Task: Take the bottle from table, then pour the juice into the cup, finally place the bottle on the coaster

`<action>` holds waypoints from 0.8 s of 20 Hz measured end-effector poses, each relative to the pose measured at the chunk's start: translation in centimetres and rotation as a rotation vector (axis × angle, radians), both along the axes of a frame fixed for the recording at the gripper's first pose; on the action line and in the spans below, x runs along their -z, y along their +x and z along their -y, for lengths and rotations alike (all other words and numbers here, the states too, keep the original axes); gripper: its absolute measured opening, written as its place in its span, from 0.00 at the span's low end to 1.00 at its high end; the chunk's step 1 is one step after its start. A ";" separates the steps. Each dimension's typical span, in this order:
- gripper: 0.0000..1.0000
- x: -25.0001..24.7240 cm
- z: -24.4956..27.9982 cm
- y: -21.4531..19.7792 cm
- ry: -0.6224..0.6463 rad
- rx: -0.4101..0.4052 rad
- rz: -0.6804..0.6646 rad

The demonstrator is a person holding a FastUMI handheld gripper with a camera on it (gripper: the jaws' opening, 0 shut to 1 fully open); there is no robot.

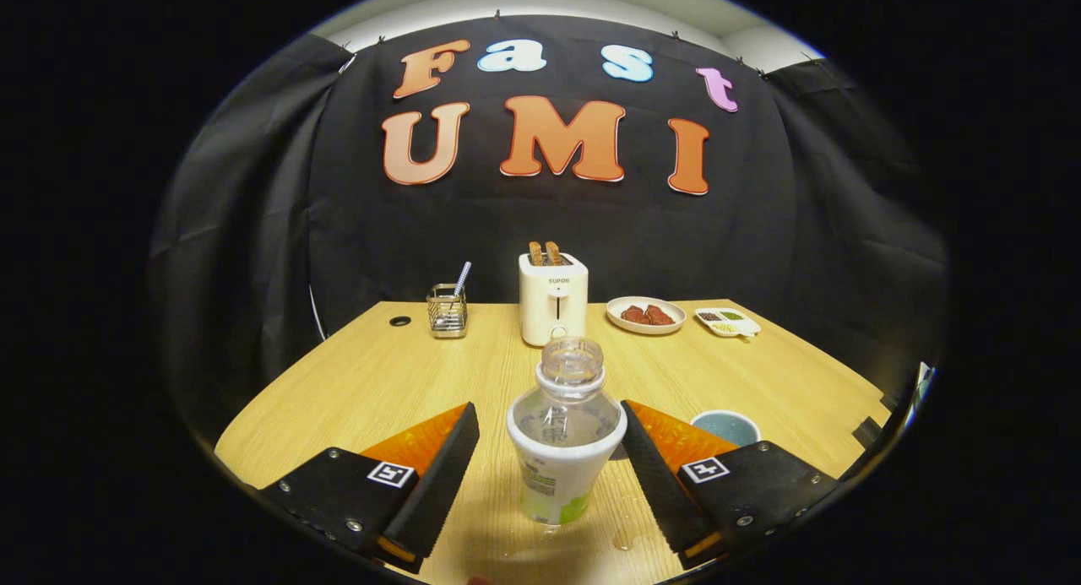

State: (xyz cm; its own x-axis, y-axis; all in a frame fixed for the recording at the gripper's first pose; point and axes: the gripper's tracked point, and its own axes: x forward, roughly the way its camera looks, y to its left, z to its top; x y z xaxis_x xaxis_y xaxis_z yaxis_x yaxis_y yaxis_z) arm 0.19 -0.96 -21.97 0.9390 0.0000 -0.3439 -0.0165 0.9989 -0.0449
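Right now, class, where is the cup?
In the gripper view, the cup sits on the table just beyond the open gripper, behind one finger, beside the bottle.

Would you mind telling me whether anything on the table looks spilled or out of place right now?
Yes: small clear droplets lie on the wooden table beside the bottle, which stands uncapped between the open gripper fingers, so liquid may have splashed. Everything else stands tidy.

Gripper-mounted fisheye looks forward, low over the table (380, 374).
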 end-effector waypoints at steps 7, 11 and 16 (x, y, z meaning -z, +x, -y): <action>0.99 3.3 -0.1 -0.1 0.020 0.005 -0.040; 0.99 4.6 -0.1 -0.2 0.006 0.013 -0.060; 0.67 5.3 0.1 -0.3 0.065 0.039 -0.080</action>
